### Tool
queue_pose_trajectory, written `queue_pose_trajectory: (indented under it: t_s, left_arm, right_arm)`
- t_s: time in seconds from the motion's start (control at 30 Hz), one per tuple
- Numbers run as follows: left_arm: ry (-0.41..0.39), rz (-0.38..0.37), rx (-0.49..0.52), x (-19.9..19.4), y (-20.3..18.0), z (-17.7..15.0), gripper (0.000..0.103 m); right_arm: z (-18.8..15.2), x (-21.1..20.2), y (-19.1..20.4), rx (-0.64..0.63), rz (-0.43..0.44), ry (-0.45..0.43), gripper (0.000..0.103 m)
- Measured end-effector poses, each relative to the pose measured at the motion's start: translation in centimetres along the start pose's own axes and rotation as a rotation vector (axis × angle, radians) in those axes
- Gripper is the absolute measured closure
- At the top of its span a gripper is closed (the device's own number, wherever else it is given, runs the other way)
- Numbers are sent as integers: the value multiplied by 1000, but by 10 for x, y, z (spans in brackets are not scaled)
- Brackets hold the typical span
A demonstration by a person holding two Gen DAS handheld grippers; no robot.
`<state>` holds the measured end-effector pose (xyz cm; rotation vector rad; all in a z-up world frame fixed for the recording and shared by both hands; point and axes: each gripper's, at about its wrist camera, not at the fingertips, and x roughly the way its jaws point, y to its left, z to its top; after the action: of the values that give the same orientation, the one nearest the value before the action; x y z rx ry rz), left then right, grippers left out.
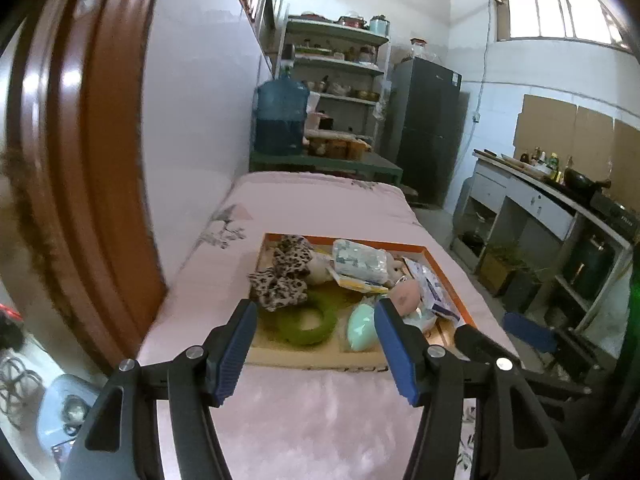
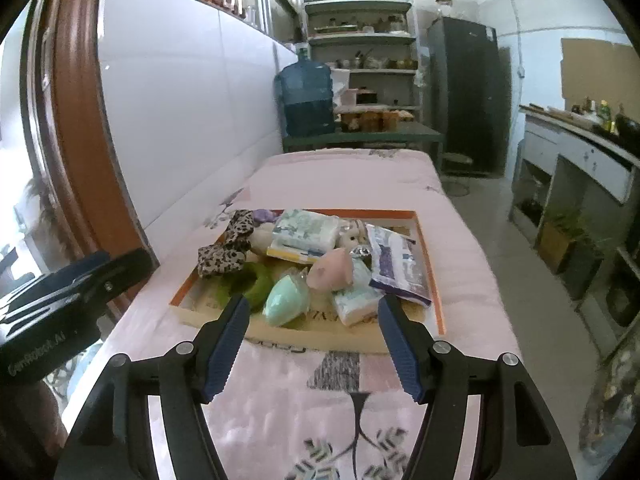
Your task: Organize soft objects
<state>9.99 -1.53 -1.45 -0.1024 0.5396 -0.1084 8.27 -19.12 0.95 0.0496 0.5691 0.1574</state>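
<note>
You are facing a bed (image 2: 360,184) under a pink quilt that runs away from you along the white wall. On it, ahead of both tools, sits a shallow tray with an orange rim (image 2: 430,264) heaped with the soft things you are to sort.

Left in the tray lie the leopard-print scrunchies (image 2: 224,258), with a green fuzzy ring (image 1: 308,326) just in front of them. A pale wrapped tissue pack (image 2: 304,230) rests at the middle back, and a purple-and-white packet (image 2: 400,272) leans along the right side, its long axis running from you towards the far rim. At the near middle sit a pink plush (image 2: 334,268) and a mint egg-shaped sponge (image 2: 286,298), the sponge's long axis tilting up and to the right.

Your left gripper (image 1: 316,354) has its blue pads spread apart, nothing between them; it lines up with the green ring and the scrunchies. Your right gripper (image 2: 314,348) is likewise wide apart and empty, and the mint sponge lies straight ahead, just beyond its fingertips, so that hand looks nearer to it. Neither touches the tray yet; both hover short of its near edge.
</note>
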Motion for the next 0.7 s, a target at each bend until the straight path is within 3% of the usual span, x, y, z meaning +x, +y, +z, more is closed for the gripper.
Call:
queue_pose_trajectory:
  t_s: [0.23,0.7]
  left_arm:
    - [-66,80,28,-46,-6,-12,42]
    - [-84,96,38,-102,-11,-31,42]
  right_arm:
    - [-6,-46,12,-3,-55,-46,35]
    - [-19,-106,33,-21,-102,-104,35]
